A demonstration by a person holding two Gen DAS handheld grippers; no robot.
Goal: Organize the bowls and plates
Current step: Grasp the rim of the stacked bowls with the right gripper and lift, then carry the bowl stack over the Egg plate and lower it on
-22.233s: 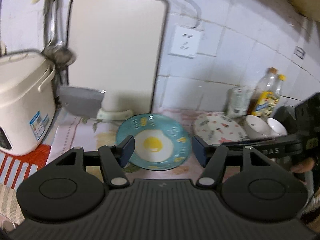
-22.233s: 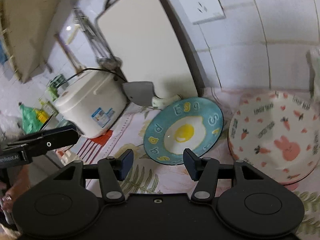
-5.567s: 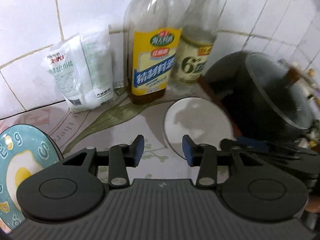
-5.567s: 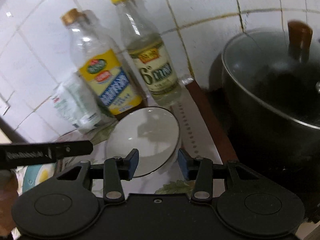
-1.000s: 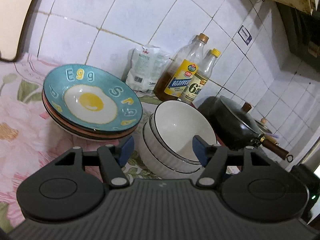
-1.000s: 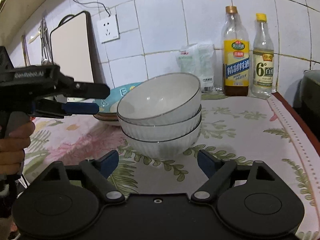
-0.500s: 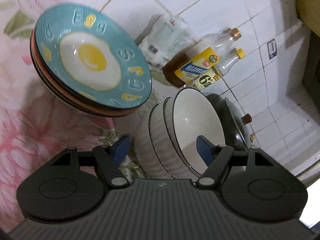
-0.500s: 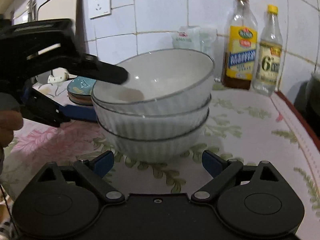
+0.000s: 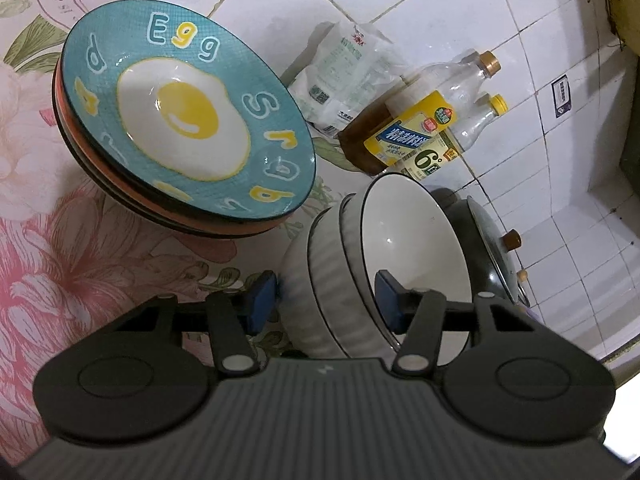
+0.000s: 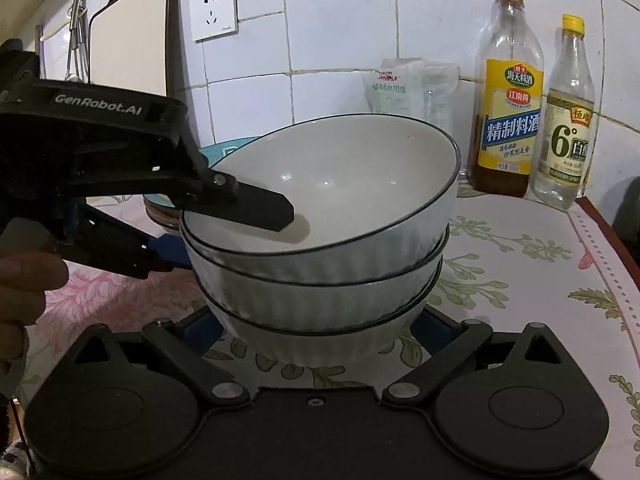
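Observation:
A stack of three white ribbed bowls [image 10: 320, 264] stands on the flowered counter; it also shows in the left wrist view [image 9: 400, 256]. My left gripper [image 9: 326, 300] is open and straddles the stack's near rim, one finger [image 10: 256, 206] inside the top bowl and one outside. My right gripper [image 10: 312, 332] is open, its jaws on either side of the bottom bowl's base. A stack of plates topped by the blue egg plate [image 9: 184, 120] sits left of the bowls.
Two bottles [image 10: 508, 120] and a white bag [image 10: 400, 88] stand at the tiled wall behind the bowls. A dark lidded pot [image 9: 488, 248] is to the right. A cutting board [image 10: 132, 44] and a wall socket [image 10: 214, 10] are at the back left.
My right gripper has moved in close to the bowl stack, jaws now flanking its base. My left gripper has moved forward over the rim, one finger now deeper inside the top bowl.

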